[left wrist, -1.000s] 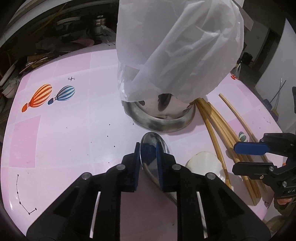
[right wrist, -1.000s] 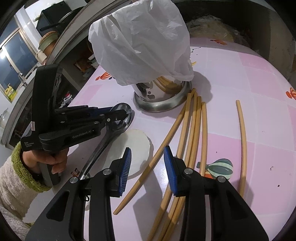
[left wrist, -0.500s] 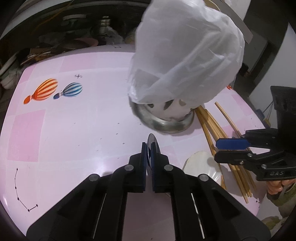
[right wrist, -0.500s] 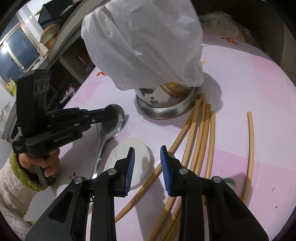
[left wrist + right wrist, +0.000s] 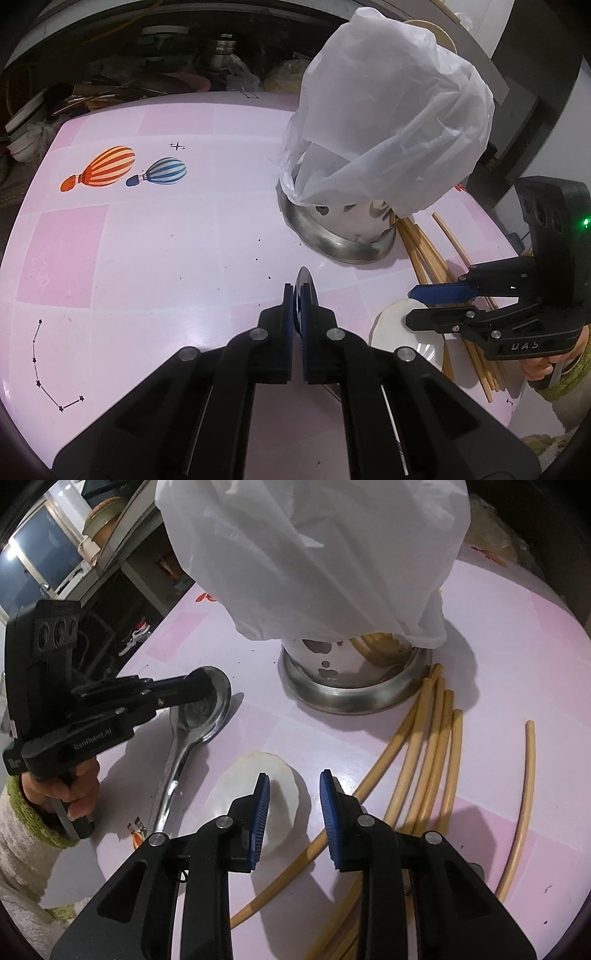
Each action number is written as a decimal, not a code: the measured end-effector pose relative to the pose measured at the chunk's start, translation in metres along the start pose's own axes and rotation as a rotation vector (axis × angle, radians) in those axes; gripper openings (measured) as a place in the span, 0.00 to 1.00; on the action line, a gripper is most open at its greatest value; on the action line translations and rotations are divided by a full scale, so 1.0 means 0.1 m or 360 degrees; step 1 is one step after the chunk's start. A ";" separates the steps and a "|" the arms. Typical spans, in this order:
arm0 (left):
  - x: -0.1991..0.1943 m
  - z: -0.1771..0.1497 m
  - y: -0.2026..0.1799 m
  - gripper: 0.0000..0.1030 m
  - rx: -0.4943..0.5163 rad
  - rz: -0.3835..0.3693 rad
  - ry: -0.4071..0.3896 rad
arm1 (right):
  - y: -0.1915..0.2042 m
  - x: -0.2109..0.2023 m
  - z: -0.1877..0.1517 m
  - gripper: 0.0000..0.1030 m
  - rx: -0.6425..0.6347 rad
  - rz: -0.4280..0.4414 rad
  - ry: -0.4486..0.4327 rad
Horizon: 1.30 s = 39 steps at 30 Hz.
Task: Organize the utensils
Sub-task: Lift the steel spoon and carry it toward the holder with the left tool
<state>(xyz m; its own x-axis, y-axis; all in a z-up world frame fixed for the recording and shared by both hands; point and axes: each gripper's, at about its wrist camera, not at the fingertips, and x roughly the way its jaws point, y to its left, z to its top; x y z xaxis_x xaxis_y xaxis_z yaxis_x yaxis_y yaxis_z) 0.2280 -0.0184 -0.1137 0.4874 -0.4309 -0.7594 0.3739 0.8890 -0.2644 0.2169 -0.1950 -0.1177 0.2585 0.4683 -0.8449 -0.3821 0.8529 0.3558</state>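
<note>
— Since the counter (image 5: 155, 258) carries everything, we start there: pink check, two printed balloons (image 5: 125, 173), a line of stars near its edge.

— And next in size?

— We see a white plastic bag (image 5: 314, 554) draped over a perforated steel utensil holder (image 5: 351, 686), which stands upright on the counter; tan sticks show inside it under the bag's hem.

— What lies about it?

— We count a fan of long tan chopsticks (image 5: 432, 746) flat on the counter, their far ends just beside the holder's base, and one more chopstick (image 5: 524, 797) lying apart to the right. Beside them sits a white ceramic spoon (image 5: 266, 794).

— Where is the steel spoon?

— We find the steel spoon (image 5: 199, 716) between the holder and the ceramic one. Our left tongs (image 5: 298, 295) are pressed together on the rim of its bowl, which shows edge-on between the blue pads; whether its handle touches the counter we cannot tell.

— And the other tongs?

— Our right tongs (image 5: 295, 805) are spread, though they have just been narrowing, and nothing is between the pads. They hang over the ceramic spoon and the nearest chopstick. A green-cuffed hand (image 5: 66, 794) holds the left tool.
</note>
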 end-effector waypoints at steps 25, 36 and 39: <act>-0.46 0.10 -0.13 0.02 0.0015 0.0012 -0.0177 | 0.23 -0.59 0.01 0.04 -0.0148 -0.0249 -0.0291; -1.06 0.26 -0.42 0.02 0.0089 0.0019 -0.0410 | 0.45 -1.27 0.05 0.03 -0.0239 -0.0446 -0.0542; -1.25 0.34 -0.49 0.02 0.0104 0.0017 -0.0491 | 0.50 -1.46 0.08 0.03 -0.0257 -0.0481 -0.0615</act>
<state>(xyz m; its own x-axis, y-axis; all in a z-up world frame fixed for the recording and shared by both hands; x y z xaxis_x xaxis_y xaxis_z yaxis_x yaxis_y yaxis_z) 0.1751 -0.0136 0.0143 0.7043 -0.4573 -0.5429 0.4125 0.8861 -0.2114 0.1676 -0.2191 0.0266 0.6755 0.2838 -0.6805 -0.3640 0.9310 0.0269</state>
